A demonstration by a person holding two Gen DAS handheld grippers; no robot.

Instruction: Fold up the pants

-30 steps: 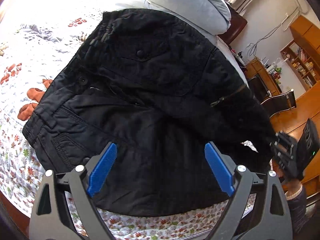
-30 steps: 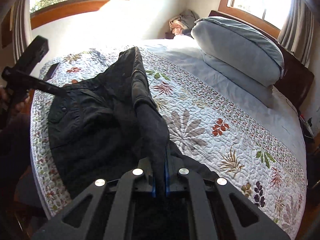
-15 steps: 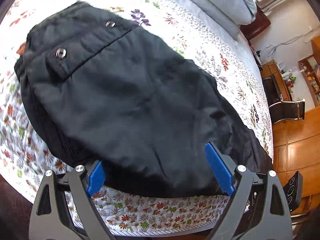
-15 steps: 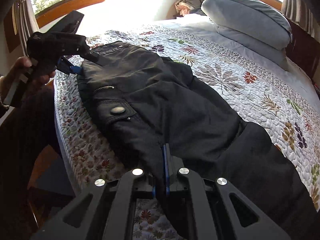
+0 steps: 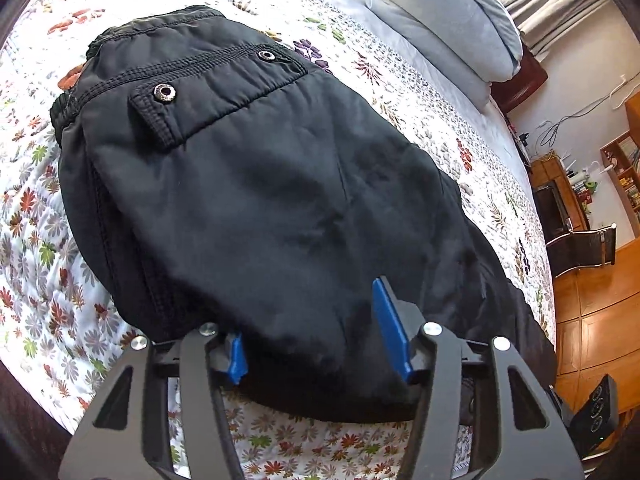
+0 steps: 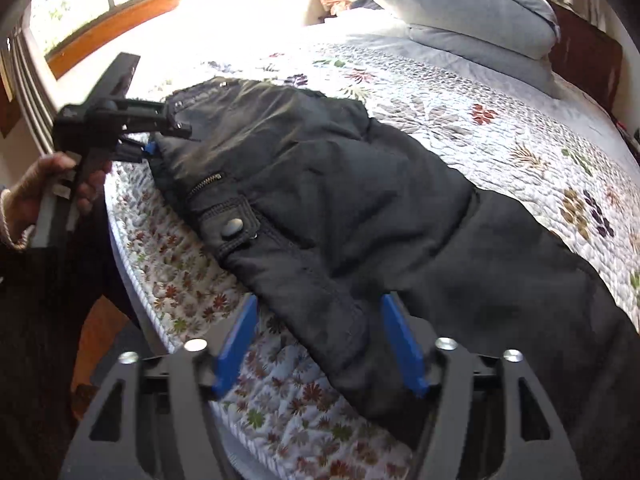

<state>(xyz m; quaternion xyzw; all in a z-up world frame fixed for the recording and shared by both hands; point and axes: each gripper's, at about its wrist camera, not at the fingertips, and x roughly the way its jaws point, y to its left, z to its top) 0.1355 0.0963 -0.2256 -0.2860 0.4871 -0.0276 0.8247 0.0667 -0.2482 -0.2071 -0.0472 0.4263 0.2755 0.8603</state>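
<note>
Now black pants (image 5: 256, 184) lie folded lengthwise, seemingly; left gripper (image 5: 316, 332) and right gripper (image 6: 316, 340) agape.

Black padded pants (image 5: 256, 208) are lying flat on the bed, folded lengthwise, one leg stacked on the other. A snap-flap pocket is facing up ahead of the left claw (image 5: 316, 336); waistband at the far end. Legs are trailing rightward. Near hem edge is sitting between the right claw (image 6: 316, 340) fingers.
</note>
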